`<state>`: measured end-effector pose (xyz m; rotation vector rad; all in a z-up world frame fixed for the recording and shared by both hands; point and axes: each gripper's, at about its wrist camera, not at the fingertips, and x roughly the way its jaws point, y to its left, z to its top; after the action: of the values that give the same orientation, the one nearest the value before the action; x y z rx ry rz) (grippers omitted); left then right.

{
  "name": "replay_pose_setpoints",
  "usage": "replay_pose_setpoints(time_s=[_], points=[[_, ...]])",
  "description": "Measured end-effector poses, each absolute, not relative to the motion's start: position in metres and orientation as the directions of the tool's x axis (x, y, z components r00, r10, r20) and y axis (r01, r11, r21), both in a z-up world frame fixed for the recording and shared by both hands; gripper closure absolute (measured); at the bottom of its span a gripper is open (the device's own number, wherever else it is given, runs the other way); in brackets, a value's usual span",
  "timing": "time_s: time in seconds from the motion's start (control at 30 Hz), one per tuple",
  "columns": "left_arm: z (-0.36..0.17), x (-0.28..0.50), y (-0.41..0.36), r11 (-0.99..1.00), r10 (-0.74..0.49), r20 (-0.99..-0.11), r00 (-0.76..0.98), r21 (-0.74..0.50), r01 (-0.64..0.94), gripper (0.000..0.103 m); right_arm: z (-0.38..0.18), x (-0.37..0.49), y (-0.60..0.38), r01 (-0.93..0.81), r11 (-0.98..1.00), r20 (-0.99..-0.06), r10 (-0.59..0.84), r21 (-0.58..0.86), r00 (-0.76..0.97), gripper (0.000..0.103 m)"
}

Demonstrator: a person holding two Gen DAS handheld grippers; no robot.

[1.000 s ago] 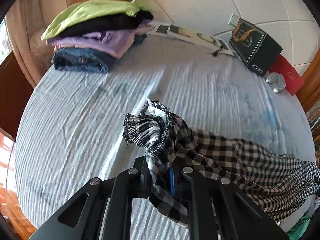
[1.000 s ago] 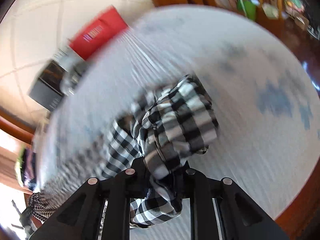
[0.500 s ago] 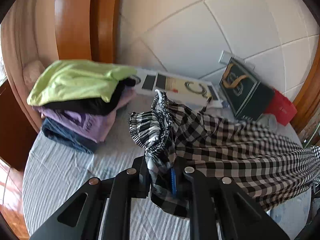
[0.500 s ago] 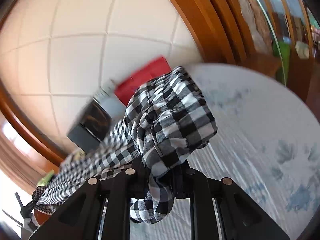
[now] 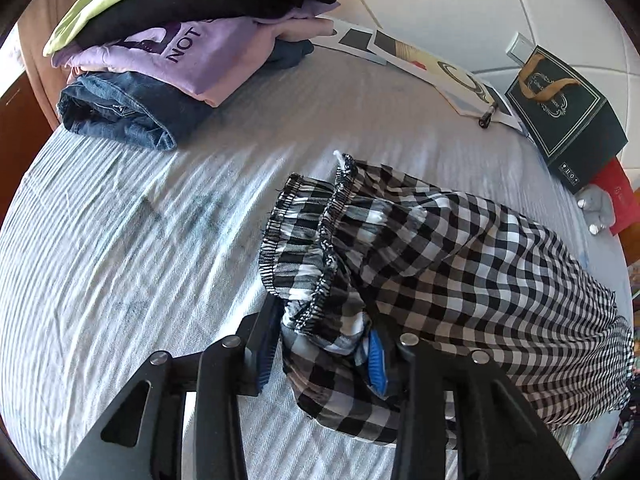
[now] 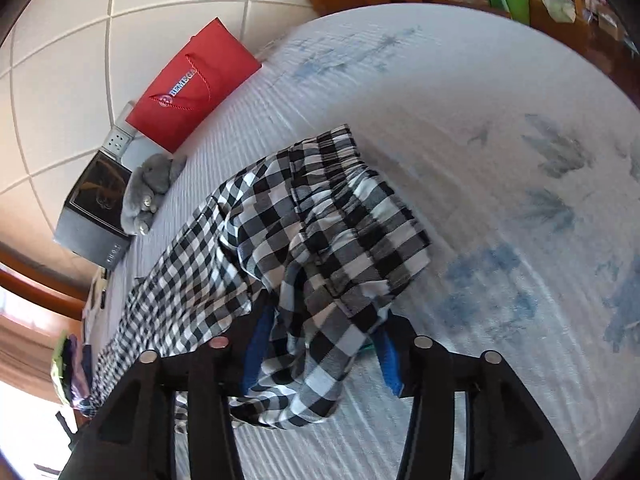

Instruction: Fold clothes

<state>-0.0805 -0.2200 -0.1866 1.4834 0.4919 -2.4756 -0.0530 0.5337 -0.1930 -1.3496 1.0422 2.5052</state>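
A black-and-white checked garment (image 5: 460, 264) lies stretched across the striped bed sheet (image 5: 120, 260). Its gathered elastic end bunches in front of my left gripper (image 5: 320, 352). The left jaws stand apart with the cloth loose between the blue pads. In the right wrist view the other end of the checked garment (image 6: 320, 232) lies folded over on the sheet in front of my right gripper (image 6: 320, 352). Its jaws also stand wide apart with cloth draped between them.
A stack of folded clothes (image 5: 172, 40) sits at the far left corner of the bed. A dark gift bag (image 5: 568, 108), a red bag (image 6: 192, 84), a grey plush toy (image 6: 148, 188) and papers (image 5: 420, 64) line the headboard side.
Both grippers came down from a raised hold and laid the garment on the bed. Both jaws went from shut on the cloth to open.
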Motion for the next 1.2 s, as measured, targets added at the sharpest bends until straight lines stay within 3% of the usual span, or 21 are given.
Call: replay_pose_setpoints(time_s=[0.07,0.13,0.17,0.2,0.23,0.33,0.43,0.57,0.73,0.93,1.0,1.07,1.2], points=[[-0.188,-0.08,-0.218,-0.923,-0.015,-0.881,-0.474,-0.169,0.345,0.062,-0.198,-0.054,0.531,-0.404,-0.743,-0.763,-0.217,0.534,-0.61,0.037],[-0.187,-0.079,-0.216,-0.926,-0.022,-0.881,-0.472,-0.16,0.342,0.061,-0.201,-0.055,0.528,-0.414,-0.735,-0.758,-0.205,0.537,-0.619,0.036],[-0.187,-0.079,-0.216,-0.928,-0.025,-0.882,-0.471,-0.155,0.34,0.062,-0.2,-0.055,0.527,-0.421,-0.735,-0.759,-0.193,0.532,-0.622,0.04],[-0.187,-0.079,-0.215,-0.929,-0.028,-0.882,-0.471,-0.151,0.338,0.062,-0.199,-0.056,0.526,-0.431,-0.74,-0.768,-0.177,0.516,-0.616,0.052],[-0.186,-0.079,-0.214,-0.93,-0.031,-0.882,-0.47,-0.146,0.336,0.062,-0.202,-0.057,0.526,-0.439,-0.739,-0.781,-0.185,0.511,-0.597,0.08],[-0.186,-0.079,-0.212,-0.935,-0.041,-0.883,-0.468,-0.132,0.33,0.069,-0.207,-0.059,0.524,-0.436,-0.728,-0.778,-0.211,0.529,-0.591,0.086],[-0.187,-0.084,-0.212,-0.937,-0.009,-0.888,-0.46,-0.153,0.314,0.084,-0.19,-0.062,0.515,-0.407,-0.773,-0.767,-0.155,0.487,-0.623,0.088],[-0.182,-0.088,-0.208,-0.945,0.002,-0.883,-0.47,-0.155,0.288,0.088,-0.139,-0.069,0.478,-0.262,-0.884,-0.71,-0.105,0.387,-0.696,0.089],[-0.167,-0.089,-0.208,-0.954,0.014,-0.865,-0.501,-0.162,0.254,0.088,-0.083,-0.087,0.392,0.048,-0.958,-0.633,-0.223,0.281,-0.741,0.089],[-0.167,-0.091,-0.211,-0.958,0.022,-0.867,-0.498,-0.162,0.238,0.088,-0.101,-0.111,0.256,0.363,-0.901,-0.698,-0.417,0.237,-0.582,0.089],[-0.171,-0.092,-0.212,-0.958,0.024,-0.871,-0.49,-0.161,0.239,0.088,-0.128,-0.116,0.219,0.411,-0.875,-0.754,-0.446,0.255,-0.483,0.081],[-0.174,-0.089,-0.214,-0.956,0.031,-0.876,-0.481,-0.166,0.241,0.088,-0.155,-0.117,0.197,0.424,-0.868,-0.802,-0.437,0.258,-0.408,0.043],[-0.181,-0.09,-0.219,-0.951,0.046,-0.882,-0.468,-0.182,0.251,0.084,-0.143,-0.11,0.213,0.396,-0.864,-0.778,-0.47,0.31,-0.417,0.036]])
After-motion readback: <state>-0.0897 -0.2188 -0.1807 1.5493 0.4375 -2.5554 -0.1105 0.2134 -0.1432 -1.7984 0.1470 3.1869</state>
